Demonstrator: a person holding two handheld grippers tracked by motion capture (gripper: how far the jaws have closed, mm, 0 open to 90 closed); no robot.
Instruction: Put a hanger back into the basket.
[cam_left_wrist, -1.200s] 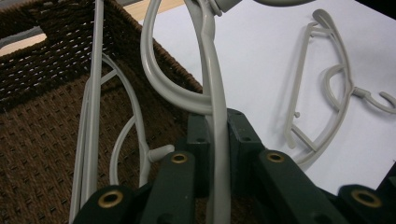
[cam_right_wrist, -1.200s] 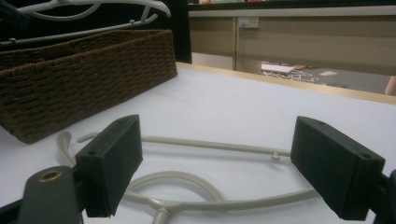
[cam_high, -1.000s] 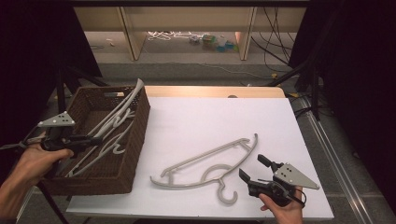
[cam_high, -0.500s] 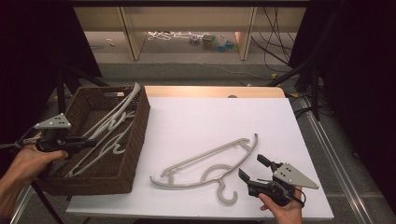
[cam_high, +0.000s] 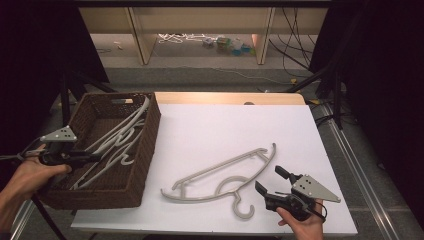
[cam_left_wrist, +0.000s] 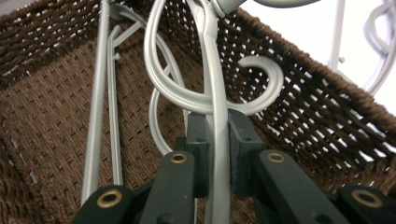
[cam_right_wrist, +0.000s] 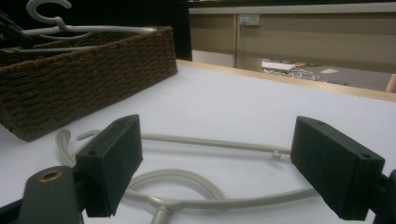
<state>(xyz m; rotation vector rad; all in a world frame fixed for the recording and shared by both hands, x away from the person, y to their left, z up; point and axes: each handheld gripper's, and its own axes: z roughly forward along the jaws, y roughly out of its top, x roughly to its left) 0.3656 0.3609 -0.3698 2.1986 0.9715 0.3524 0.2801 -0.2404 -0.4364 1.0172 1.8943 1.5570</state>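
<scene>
- The left tool (cam_high: 92, 157) has its 2 jaws clamped on the shaft of a white plastic hanger (cam_left_wrist: 215, 116) inside the brown wicker basket (cam_high: 142, 165) at the left end of the bench (cam_high: 225, 125).
- In the left gripper view, the pads (cam_left_wrist: 198, 140) press both sides of the hanger just below its curled hook; more white hangers (cam_high: 122, 132) lie in the basket.
- The left hand (cam_high: 30, 175) holds the tool level over the basket's near left corner.
- The right tool (cam_high: 270, 182) has its jaws wide apart, gripping nothing, facing a grey hanger (cam_high: 220, 175) lying flat on the bench.
- The right hand (cam_high: 302, 225) rests at the bench's near edge.
- No writing can be read.
</scene>
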